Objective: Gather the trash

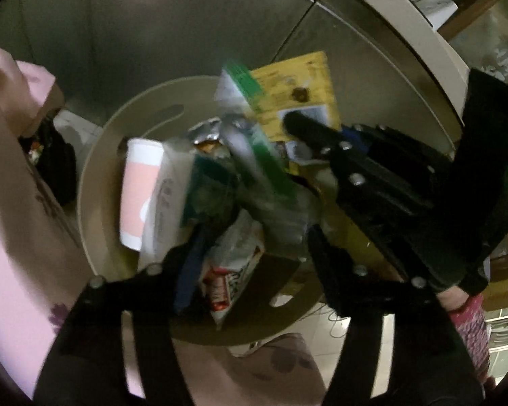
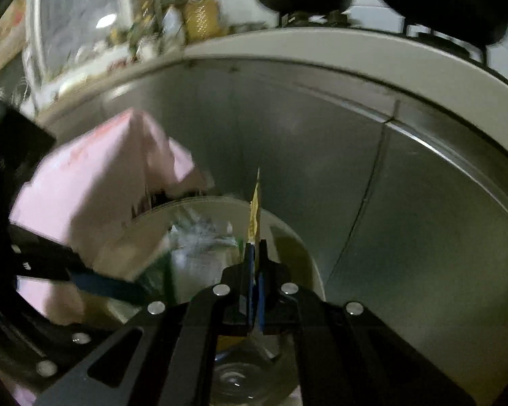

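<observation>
Yellow packet (image 2: 255, 209) pinched in R gripper (image 2: 254, 257) over bin (image 2: 308, 264).

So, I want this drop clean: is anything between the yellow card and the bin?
Nothing visible. The right claw holds the yellow card just above the open bin, which is piled with trash.

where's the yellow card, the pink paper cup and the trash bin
yellow card (image 1: 298, 84), left wrist view, upper face
pink paper cup (image 1: 137, 189), left wrist view, side wall
trash bin (image 1: 94, 182), left wrist view, left rim
</observation>
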`<action>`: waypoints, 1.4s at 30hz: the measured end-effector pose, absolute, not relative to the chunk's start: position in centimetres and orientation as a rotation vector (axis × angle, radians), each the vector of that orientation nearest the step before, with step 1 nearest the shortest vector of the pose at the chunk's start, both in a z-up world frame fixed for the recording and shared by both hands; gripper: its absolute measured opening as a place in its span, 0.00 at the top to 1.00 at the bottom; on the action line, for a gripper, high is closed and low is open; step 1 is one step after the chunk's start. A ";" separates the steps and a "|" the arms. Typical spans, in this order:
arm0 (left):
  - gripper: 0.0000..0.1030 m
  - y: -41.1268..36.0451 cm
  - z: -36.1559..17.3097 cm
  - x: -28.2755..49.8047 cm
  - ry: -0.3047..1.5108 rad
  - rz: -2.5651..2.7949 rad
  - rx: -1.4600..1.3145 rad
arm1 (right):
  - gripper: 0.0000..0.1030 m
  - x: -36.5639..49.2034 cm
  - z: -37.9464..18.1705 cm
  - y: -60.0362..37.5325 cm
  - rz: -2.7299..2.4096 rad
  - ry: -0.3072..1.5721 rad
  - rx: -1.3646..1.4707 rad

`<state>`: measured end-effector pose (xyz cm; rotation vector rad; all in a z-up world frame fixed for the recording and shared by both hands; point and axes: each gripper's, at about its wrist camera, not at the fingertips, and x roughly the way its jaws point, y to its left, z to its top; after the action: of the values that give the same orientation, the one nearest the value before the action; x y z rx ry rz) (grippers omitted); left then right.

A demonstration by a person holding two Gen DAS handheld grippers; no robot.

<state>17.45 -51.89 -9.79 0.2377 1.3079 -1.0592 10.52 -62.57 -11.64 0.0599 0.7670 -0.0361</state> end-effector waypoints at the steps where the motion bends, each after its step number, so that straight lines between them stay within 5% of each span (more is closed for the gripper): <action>1: 0.41 -51.8 -9.8 17.3 1.312 -1.062 0.241 | 1.00 10.7 -11.9 -62.4 -0.018 0.790 0.043; 13: 0.40 -47.4 -6.5 17.1 1.213 -1.079 0.196 | 0.94 8.9 -12.1 -62.6 0.027 0.834 0.038; 14: 0.40 -46.8 -6.1 17.0 1.206 -1.078 0.189 | 0.89 8.8 -11.9 -62.6 0.034 0.831 0.050; 16: 0.40 -45.9 -5.5 16.9 1.196 -1.077 0.176 | 0.63 8.5 -11.7 -62.5 0.036 0.820 0.069; 17: 0.40 -45.3 -5.2 16.8 1.190 -1.075 0.170 | 0.40 8.4 -11.4 -62.3 0.027 0.803 0.065; 18: 0.40 -45.0 -5.0 16.7 1.185 -1.072 0.166 | 0.30 8.4 -11.2 -62.0 0.024 0.788 0.058; 26: 0.40 -40.3 -2.9 16.5 1.111 -1.026 0.151 | 0.29 7.5 -7.8 -60.3 0.001 0.688 0.105; 34: 0.39 -34.9 -0.8 14.8 0.964 -0.824 0.255 | 0.29 1.8 -3.7 -59.0 -0.009 0.520 0.518; 37: 0.25 -32.9 0.1 13.6 0.895 -0.760 0.286 | 0.29 -1.0 -3.6 -56.3 -0.030 0.464 0.595; 42: 0.18 -30.2 1.5 11.6 0.809 -0.693 0.318 | 0.29 -5.2 -4.0 -52.1 -0.151 0.415 0.662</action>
<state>11.62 -30.25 1.54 0.3182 0.8085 -0.6930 -5.22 -52.13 -4.03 0.6620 0.4150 -0.1512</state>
